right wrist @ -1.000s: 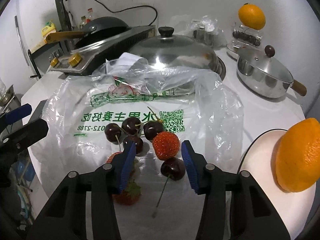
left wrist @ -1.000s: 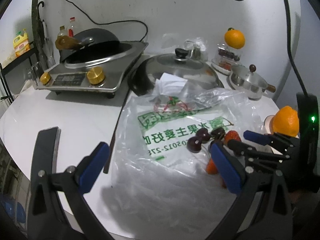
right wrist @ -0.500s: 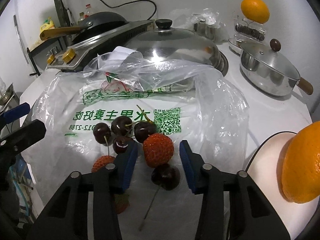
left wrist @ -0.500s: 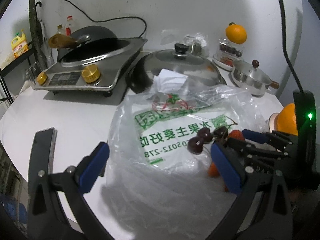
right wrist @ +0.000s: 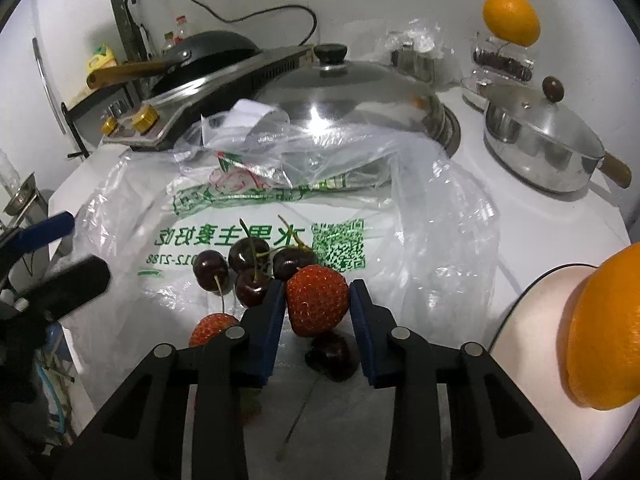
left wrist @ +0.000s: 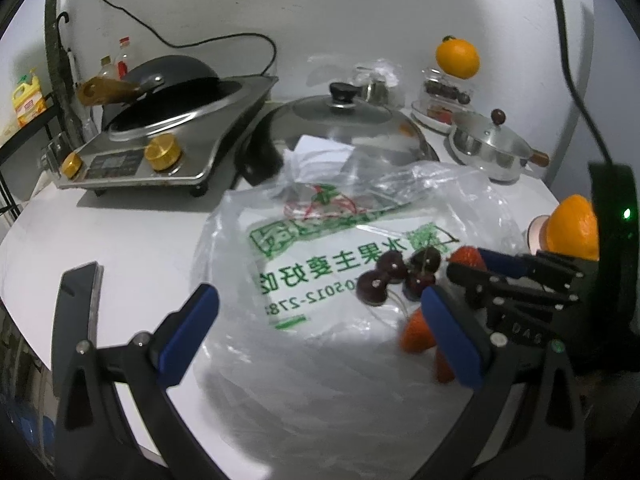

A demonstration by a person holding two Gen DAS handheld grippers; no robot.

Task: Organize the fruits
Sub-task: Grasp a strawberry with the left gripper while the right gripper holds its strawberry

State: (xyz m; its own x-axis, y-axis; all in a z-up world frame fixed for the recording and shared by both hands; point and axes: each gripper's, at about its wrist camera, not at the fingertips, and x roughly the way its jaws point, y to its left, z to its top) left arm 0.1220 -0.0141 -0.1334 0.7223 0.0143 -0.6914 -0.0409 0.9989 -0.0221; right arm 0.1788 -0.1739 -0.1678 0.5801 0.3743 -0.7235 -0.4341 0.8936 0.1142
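A clear plastic bag with green print [right wrist: 280, 220] lies flat on the white table. Several dark cherries [right wrist: 248, 264] and strawberries rest on it. My right gripper [right wrist: 318, 300] is shut on a red strawberry [right wrist: 316, 300], its blue pads touching both sides. A cherry [right wrist: 332, 356] lies just under it and a second strawberry [right wrist: 212, 326] is to its left. An orange [right wrist: 604, 328] sits on a white plate [right wrist: 532, 328] at the right. My left gripper [left wrist: 320, 340] is open and empty above the bag [left wrist: 320, 280], left of the cherries [left wrist: 396, 276].
An induction cooker with a black wok [left wrist: 160, 136] stands at the back left. A large steel lid [right wrist: 352, 96] lies behind the bag, and a small lidded pot [right wrist: 548, 136] at the back right. Another orange [right wrist: 510, 18] sits on a clear container [right wrist: 502, 60].
My right gripper has moved forward around the strawberry and closed its pads onto it. The left gripper has drifted slightly and stays open.
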